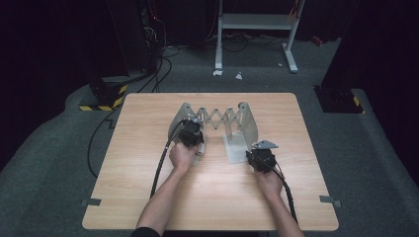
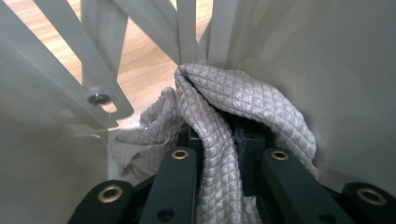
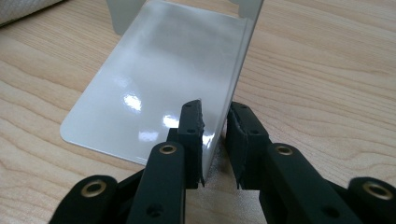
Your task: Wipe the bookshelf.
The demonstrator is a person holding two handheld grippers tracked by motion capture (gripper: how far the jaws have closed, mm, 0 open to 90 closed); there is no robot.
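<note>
Basically a quilted grey cloth is being wiped along the inside of a pale metal expanding rack, bunched up against the left end plate where the scissor slats meet. It is looking soft, light and floppy, so it is folding wherever it is pinched; gripping a thick bunched fold is holding best, not a loose edge. The left hand-held gripper is clamping that fold tight, jaws nearly closed, cloth spilling over both. The rack is looking stiff, thin and glossy, probably slippery and likely to slide or fold. The right hand-held gripper is pinching the upright edge of the right end plate, steadying it. All is sitting mid-desk.
</note>
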